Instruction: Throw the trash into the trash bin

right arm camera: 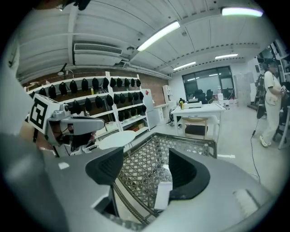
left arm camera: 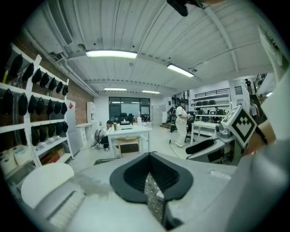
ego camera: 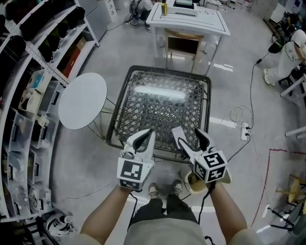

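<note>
Left gripper [ego camera: 146, 134] closed; right gripper [ego camera: 187, 132] agape, empty, over lattice table [ego camera: 158, 115].

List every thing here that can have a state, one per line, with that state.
left gripper: jaws together, nothing held.
right gripper: jaws apart, nothing between them.
woven-top table: upright, top reflecting a ceiling light.
round white table: upright, just left of the woven-top table.
yellow bottle: upright on the white desk.
</note>
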Tool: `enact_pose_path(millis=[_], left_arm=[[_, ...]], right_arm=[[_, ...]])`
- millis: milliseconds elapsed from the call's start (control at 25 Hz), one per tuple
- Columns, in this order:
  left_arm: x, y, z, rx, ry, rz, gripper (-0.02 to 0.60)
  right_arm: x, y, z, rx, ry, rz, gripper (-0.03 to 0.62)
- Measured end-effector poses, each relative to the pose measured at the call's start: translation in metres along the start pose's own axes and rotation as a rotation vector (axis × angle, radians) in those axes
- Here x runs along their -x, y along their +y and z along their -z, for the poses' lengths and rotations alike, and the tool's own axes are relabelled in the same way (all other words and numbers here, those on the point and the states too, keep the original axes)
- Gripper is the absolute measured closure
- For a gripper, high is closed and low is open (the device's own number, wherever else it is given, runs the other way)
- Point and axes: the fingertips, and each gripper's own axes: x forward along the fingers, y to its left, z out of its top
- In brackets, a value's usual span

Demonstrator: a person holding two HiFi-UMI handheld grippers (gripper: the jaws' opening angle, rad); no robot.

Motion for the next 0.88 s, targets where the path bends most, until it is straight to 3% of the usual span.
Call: enact_pose_path(millis=[160,360,560,880], left_arm=[[-0.017,0.007,0.045,0.007,0.055,0.007,0.578],[-0.031,0.000,0.101,0.099,0.175,0.042,0.578],[-0.044,-0.004,0.147,0.119,0.254,0.062,0.579],[-0.051,-0.012,0.199,0.179,0.314,0.075,0.578]], right_arm=[[-0.027,-0.010,0.045,-0.035,0.080,0.006,0.269],[-0.051,-0.023,0.105,-0.069,0.189,0.033,0.246],[-0.077,-0.037,0.157,-0.093,0.270,0.070,0.240],[-0.102,-0.055,0.222,-0.046,0.380,0.164,0.227]])
